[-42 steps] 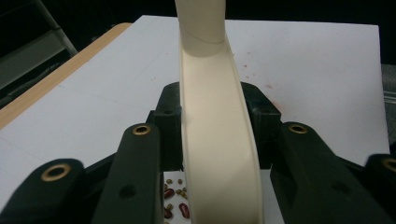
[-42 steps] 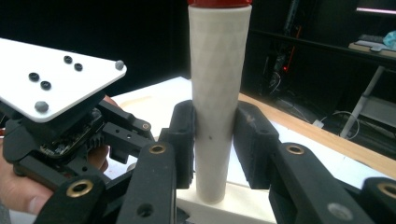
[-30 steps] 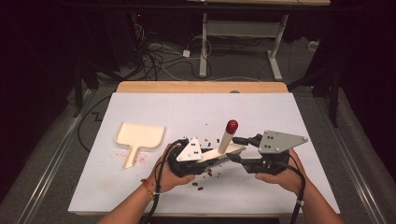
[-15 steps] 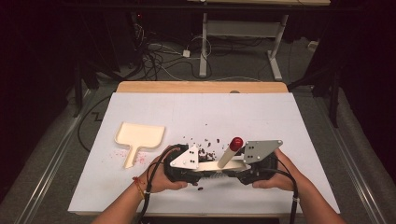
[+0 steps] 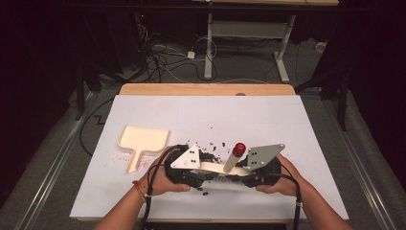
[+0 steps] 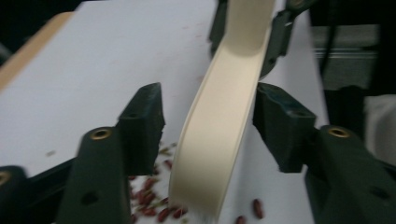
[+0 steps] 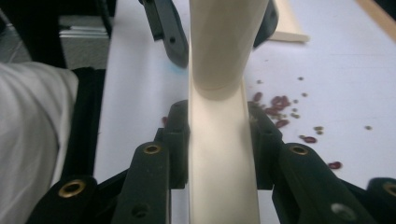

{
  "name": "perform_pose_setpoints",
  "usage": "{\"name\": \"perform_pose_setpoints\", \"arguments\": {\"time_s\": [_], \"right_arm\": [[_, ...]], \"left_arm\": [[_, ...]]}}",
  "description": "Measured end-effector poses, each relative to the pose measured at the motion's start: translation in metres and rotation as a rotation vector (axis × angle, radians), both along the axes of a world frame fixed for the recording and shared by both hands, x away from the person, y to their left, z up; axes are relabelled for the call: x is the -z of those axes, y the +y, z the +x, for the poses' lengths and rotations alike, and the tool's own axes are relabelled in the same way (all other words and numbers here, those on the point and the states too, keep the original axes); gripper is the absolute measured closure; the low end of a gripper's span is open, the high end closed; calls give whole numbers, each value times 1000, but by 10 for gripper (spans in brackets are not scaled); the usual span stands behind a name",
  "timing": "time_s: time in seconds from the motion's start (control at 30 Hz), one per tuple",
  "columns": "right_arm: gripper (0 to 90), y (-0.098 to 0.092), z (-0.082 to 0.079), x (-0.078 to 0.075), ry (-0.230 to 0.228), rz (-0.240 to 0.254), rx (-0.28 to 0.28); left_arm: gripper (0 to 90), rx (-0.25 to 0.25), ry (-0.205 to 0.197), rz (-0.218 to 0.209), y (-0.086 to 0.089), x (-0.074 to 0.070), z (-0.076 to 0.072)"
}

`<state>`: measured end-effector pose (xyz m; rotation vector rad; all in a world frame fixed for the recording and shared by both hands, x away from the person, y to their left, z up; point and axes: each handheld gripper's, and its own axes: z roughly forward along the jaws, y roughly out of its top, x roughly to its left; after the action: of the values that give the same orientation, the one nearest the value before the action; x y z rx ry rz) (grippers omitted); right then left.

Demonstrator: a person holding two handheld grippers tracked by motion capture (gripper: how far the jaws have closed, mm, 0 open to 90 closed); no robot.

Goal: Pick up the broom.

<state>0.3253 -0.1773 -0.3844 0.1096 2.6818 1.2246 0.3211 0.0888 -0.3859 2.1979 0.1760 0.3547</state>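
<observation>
A cream brush (image 5: 211, 167) with a red-tipped handle (image 5: 239, 148) lies low over the white table, between the two grippers. My right gripper (image 5: 231, 175) comes in from the right and is shut on the brush's cream body (image 7: 219, 154), both pads pressing its sides. My left gripper (image 5: 205, 173) faces it from the left. Its jaws have just been opening and stand apart around the brush (image 6: 219, 130), with a gap at the left pad (image 6: 142, 126). Red beans (image 5: 213, 145) are scattered just beyond the brush and under it (image 6: 149, 200).
A cream dustpan (image 5: 141, 141) lies on the white table top (image 5: 191, 112) to the left of my left hand. Fine red crumbs (image 5: 119, 155) sit beside its handle. A wooden strip (image 5: 206, 89) runs along the far edge, with cables and a desk frame on the floor behind.
The brush and the right gripper have sunk toward the table, and the red-tipped handle has tilted from nearly upright to a flatter slant. Both hands have drawn closer to the near edge.
</observation>
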Motion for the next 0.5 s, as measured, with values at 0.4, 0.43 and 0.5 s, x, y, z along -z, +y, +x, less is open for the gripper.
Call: {"name": "perform_pose_setpoints", "arguments": {"time_s": [0.4,0.43,0.5], "right_arm": [[671,-17,11,-10,-18,131,200],[671,-18,11,-10,-31,123,220],[671,-21,15,-9,-53,97,280]], "left_arm": [[217,-313,-68,33,68,18,-10],[205,-346,-69,35,75,20,-12],[181,-412,-86,40,89,24,-16]]}}
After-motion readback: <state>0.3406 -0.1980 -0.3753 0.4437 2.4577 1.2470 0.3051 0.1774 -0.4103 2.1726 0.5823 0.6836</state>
